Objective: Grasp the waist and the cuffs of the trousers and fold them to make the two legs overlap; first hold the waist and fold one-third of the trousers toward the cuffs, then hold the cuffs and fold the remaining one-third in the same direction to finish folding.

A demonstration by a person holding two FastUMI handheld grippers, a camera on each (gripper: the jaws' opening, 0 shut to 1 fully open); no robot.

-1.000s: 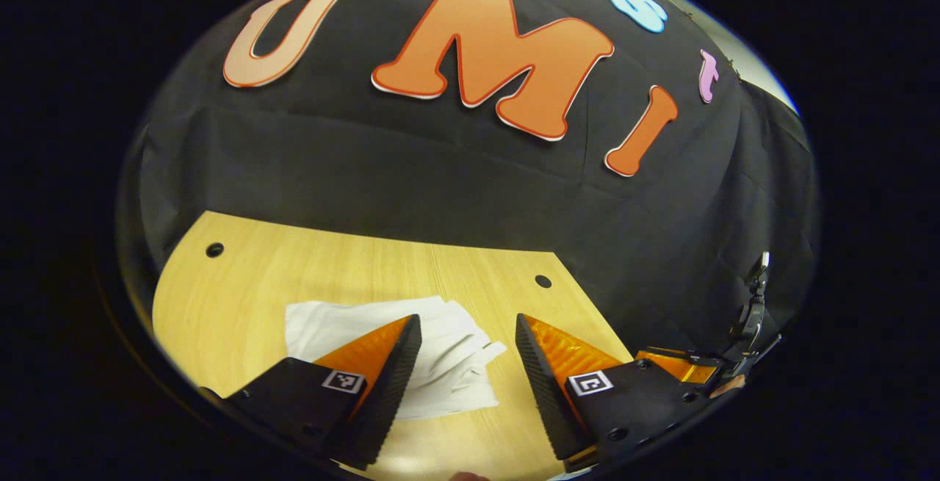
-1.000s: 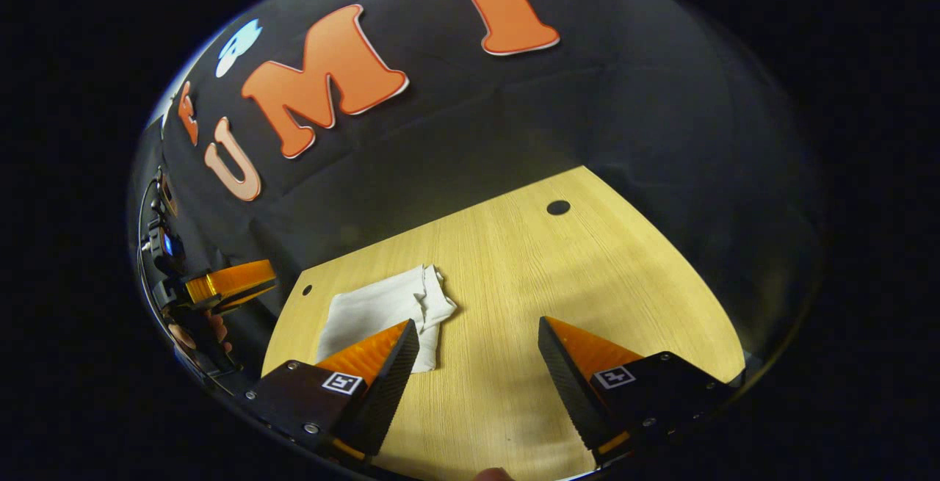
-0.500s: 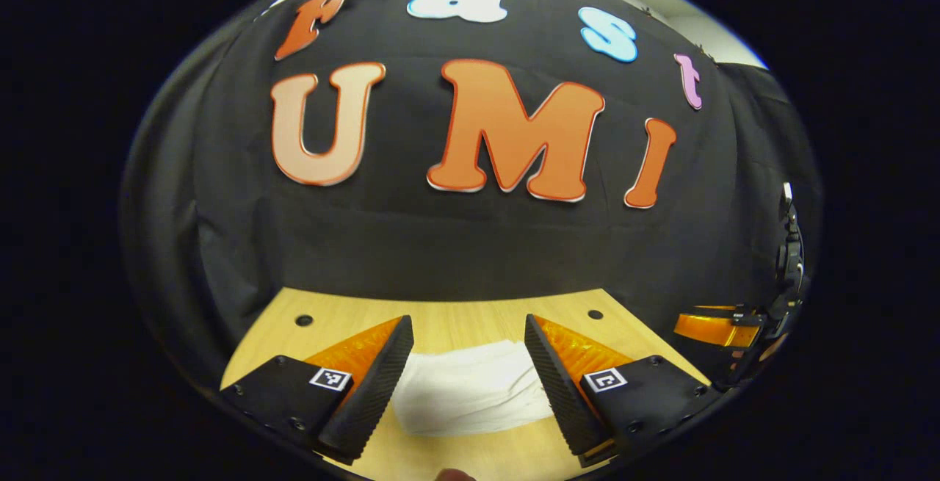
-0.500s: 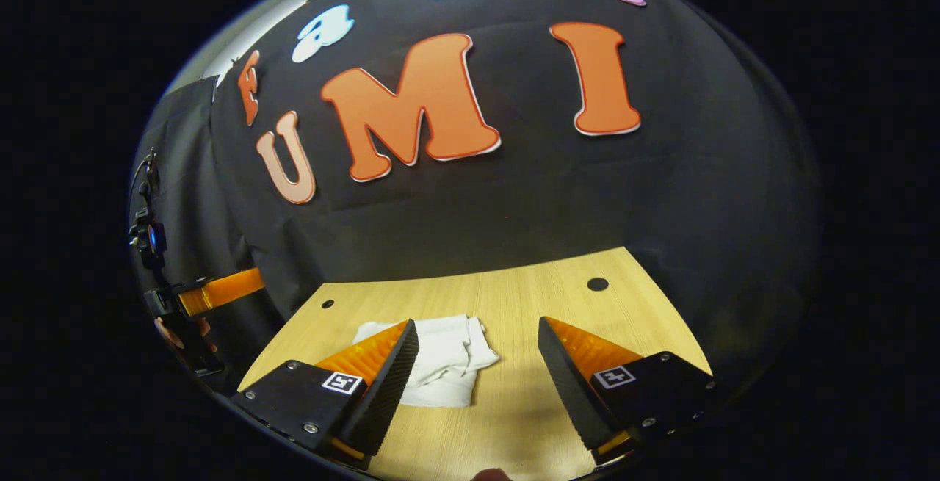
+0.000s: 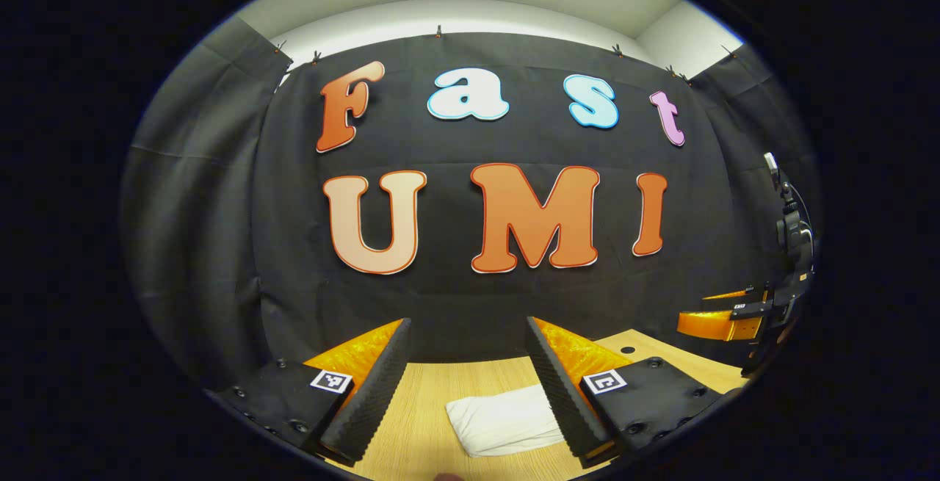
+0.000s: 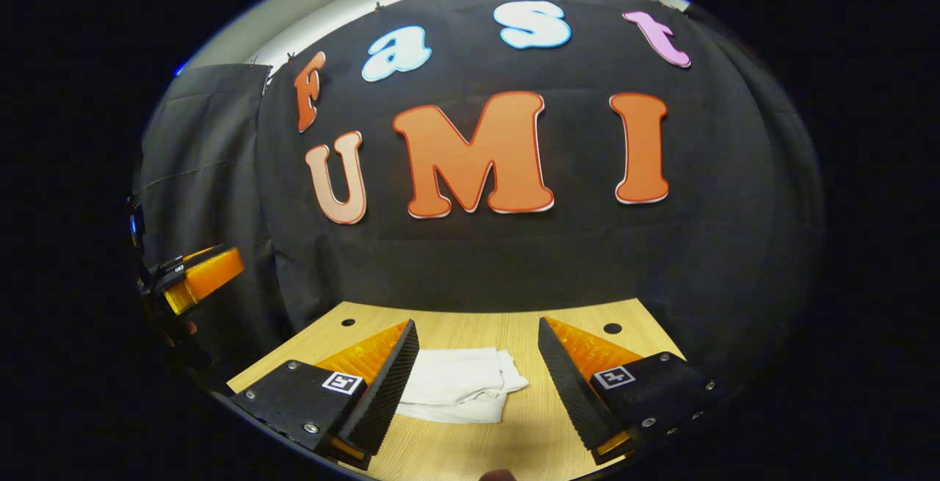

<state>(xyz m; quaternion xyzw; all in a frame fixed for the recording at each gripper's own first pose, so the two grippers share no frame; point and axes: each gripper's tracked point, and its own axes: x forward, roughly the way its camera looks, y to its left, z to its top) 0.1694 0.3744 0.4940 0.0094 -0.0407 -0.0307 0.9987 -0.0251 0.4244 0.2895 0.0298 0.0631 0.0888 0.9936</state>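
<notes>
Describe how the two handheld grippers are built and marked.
Both the left gripper and the right gripper have two wedge-shaped fingers with ribbed inner pads, mounted on black blocks held by screws. Each block carries a small square black-and-white tag.

The trousers (image 6: 461, 391) are white and soft. They are folded up into a small flat bundle with many layers on top of each other. The bundle lies flat on the wooden table (image 6: 514, 437), with bare wood all around it. In the right gripper view one side of the bundle is smooth and neat, and the other side is a bit lumpy, with loose cloth ends sticking out. In the left gripper view the trousers (image 5: 507, 419) look like a low white pad, well away from the far edge of the table (image 5: 433, 400). Nothing is holding them.
</notes>
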